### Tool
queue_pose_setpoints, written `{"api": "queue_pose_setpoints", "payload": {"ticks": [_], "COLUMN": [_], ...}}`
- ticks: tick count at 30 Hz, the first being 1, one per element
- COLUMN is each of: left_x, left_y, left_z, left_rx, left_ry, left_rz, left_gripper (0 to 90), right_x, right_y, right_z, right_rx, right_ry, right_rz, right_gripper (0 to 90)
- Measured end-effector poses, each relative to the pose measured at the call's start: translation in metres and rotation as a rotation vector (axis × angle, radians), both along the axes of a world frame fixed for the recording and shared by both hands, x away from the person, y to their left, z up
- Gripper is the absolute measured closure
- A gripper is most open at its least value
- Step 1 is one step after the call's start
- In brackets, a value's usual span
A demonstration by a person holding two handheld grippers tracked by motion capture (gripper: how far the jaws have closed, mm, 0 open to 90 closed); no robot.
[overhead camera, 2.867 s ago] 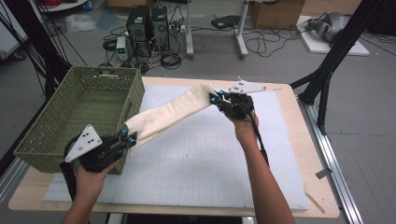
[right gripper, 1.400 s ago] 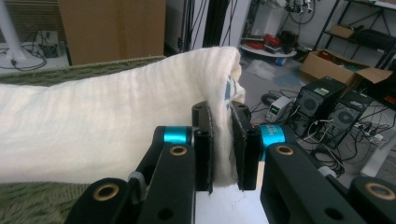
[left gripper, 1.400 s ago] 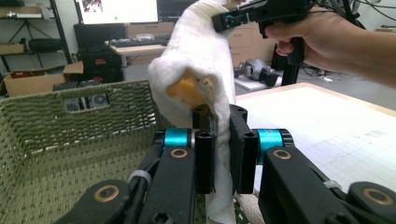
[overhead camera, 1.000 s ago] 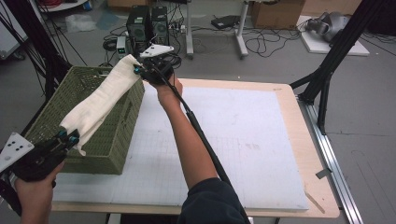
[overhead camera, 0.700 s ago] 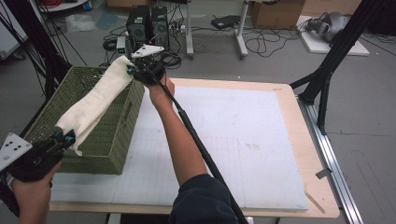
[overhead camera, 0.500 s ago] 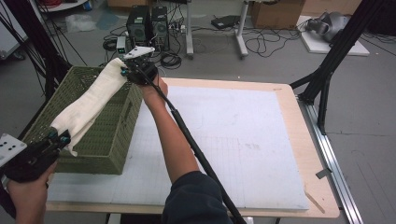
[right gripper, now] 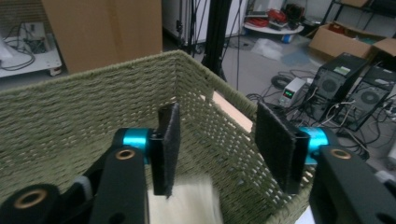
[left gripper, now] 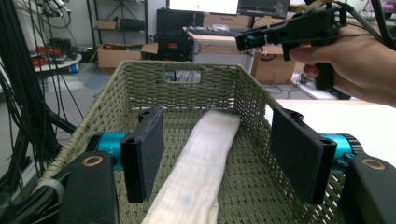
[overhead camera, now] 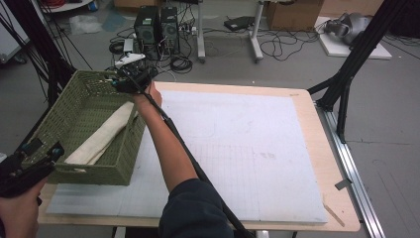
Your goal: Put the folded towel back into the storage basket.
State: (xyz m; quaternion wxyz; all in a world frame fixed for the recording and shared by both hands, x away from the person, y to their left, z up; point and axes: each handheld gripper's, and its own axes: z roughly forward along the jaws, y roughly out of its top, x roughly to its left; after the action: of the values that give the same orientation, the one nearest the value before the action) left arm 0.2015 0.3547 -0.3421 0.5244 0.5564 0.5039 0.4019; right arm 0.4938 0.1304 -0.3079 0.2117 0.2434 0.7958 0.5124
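A rolled cream cloth (overhead camera: 102, 136) lies lengthwise inside the green woven basket (overhead camera: 64, 106) at the table's left edge. In the left gripper view the cloth (left gripper: 201, 168) runs along the basket floor between my open jaws. My left gripper (overhead camera: 43, 152) hovers at the basket's near end, open and empty. My right gripper (overhead camera: 121, 80) hangs over the basket's far right corner, open, with the cloth's end (right gripper: 184, 205) just below its jaws. The basket wall (right gripper: 84, 112) stands behind them.
A white mat (overhead camera: 237, 148) covers the wooden table (overhead camera: 317, 148) to the right of the basket. Computer towers (overhead camera: 158, 27) and cables lie on the floor beyond the table. Black frame legs (overhead camera: 351, 64) stand at the right.
The cloth, held stretched above the basket by both grippers, has dropped into it. Both grippers have opened and let go. The right gripper moved left over the basket's far corner.
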Motion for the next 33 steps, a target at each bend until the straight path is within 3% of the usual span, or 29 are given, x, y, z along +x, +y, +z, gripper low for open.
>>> {"api": "queue_pose_setpoints", "payload": {"ticks": [5, 10, 14, 15, 17, 21, 22, 28, 32, 33], "left_x": [0.000, 0.003, 0.008, 0.011, 0.012, 0.017, 0.017, 0.023, 0.028, 0.029], "left_y": [-0.006, -0.017, -0.028, -0.032, -0.034, -0.043, -0.045, -0.061, -0.071, -0.074], "left_z": [0.004, 0.009, 0.012, 0.012, 0.012, 0.013, 0.013, 0.013, 0.014, 0.014], "left_rx": [-0.028, -0.048, -0.065, -0.087, -0.087, -0.073, -0.072, -0.068, -0.084, -0.085], "left_ry": [-0.017, -0.011, -0.006, -0.012, -0.017, -0.009, -0.008, -0.011, -0.005, -0.002], "left_rz": [-0.051, -0.097, -0.133, -0.165, -0.181, -0.226, -0.233, -0.305, -0.352, -0.363], "left_gripper": [29.8, 25.2, 20.6, 17.7, 16.6, 16.6, 16.7, 16.7, 16.8, 16.7], "right_x": [-0.008, -0.013, -0.018, -0.019, -0.021, -0.026, -0.028, -0.037, -0.046, -0.046], "right_y": [-0.012, -0.033, -0.050, -0.054, -0.063, -0.077, -0.086, -0.119, -0.152, -0.152], "right_z": [0.007, 0.009, 0.010, 0.010, 0.011, 0.011, 0.011, 0.010, 0.005, 0.005], "right_rx": [0.013, 0.026, 0.027, 0.020, 0.026, 0.031, 0.030, 0.043, 0.019, 0.019], "right_ry": [-0.009, 0.036, 0.071, 0.069, 0.072, 0.085, 0.085, 0.091, 0.091, 0.091], "right_rz": [0.034, 0.103, 0.124, 0.128, 0.136, 0.140, 0.133, 0.114, 0.103, 0.103], "right_gripper": [44.0, 39.9, 36.2, 35.5, 32.0, 26.4, 20.9, 18.5, 17.1, 17.1]}}
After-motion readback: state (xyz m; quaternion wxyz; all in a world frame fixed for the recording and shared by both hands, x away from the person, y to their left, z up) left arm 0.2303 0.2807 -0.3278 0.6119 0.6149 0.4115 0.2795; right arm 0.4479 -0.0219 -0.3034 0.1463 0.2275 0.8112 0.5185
